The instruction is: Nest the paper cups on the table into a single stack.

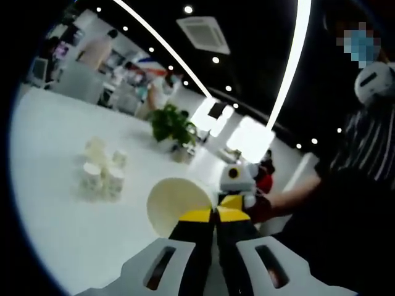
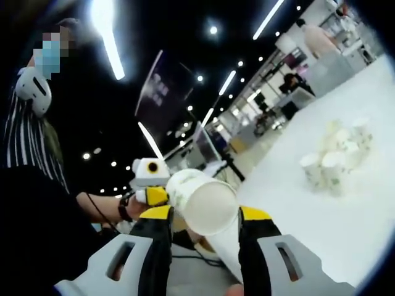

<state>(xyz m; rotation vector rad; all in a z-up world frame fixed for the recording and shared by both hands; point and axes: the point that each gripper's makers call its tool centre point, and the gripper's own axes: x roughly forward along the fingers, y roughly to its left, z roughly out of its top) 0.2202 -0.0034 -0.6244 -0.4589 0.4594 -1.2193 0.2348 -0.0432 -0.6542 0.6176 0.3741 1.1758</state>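
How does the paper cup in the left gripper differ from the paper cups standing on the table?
The held paper cup is lifted off the white table and tipped, its open mouth facing the camera; the grouped cups rest on the table. The held cup is alone, pinched at its rim by the left gripper; the grouped cups crowd together untouched. All look pale paper.

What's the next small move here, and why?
Probably bring the two tools together and seat one held cup in the other. The left tool is shut on a cup's rim, the right tool grips another cup, both lifted off the table where loose cups remain.
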